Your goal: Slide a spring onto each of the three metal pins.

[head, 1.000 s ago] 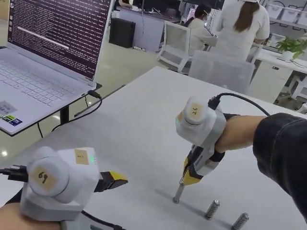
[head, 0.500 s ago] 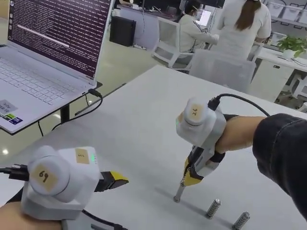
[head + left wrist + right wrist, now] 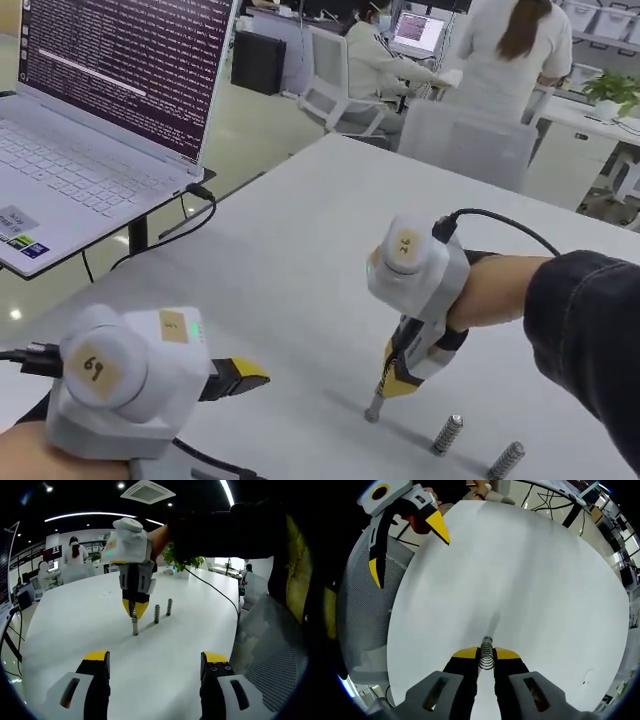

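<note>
on the white table, near its front edge in the head view, the right gripper is pointing steeply down and clenching a spring between its yellow-tipped jaws, holding it upright in line with the bare pin. the lower shaft of that pin is showing uncovered beneath the jaws, so the spring is looking, at most, only partly started over the top; whether its coils are already riding on the shaft is hard to tell. just beside it in the same row, the middle pin and the end pin are each standing with a spring already wrapped around them, so two of the three are appearing finished. what is remaining is to push this last spring down toward the base and let go. the left gripper is hovering well apart from the pins, its jaws spread wide and gripping nothing, aiming across the table at the work. a laptop is sitting on a separate stand to the left.
</note>
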